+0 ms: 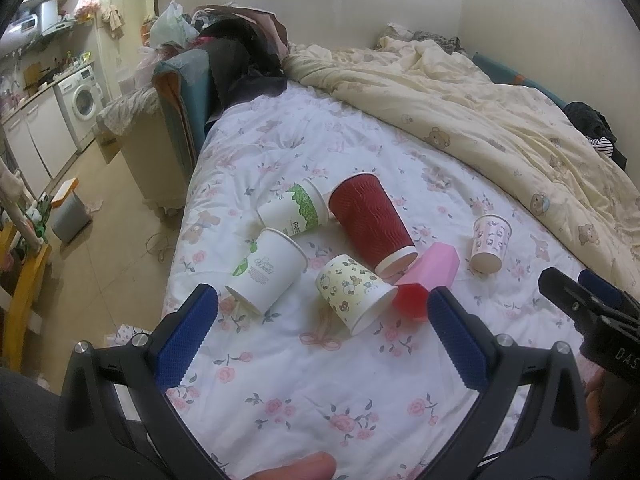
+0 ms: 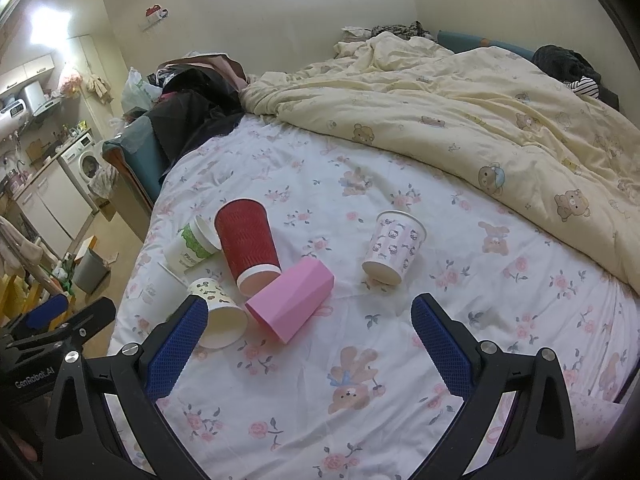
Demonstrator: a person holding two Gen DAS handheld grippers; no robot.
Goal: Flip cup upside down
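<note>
Both tongs, left tongs (image 1: 322,334) and right tongs (image 2: 308,340), wide, empty | cartoon cup (image 1: 354,292) just ahead | risk: soft bed (image 1: 320,380) tips flipped cup

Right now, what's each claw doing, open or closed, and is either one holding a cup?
Left claw: open, holding nothing, above the bed sheet.
Right claw: open, holding nothing; no cup between its fingers.
</note>
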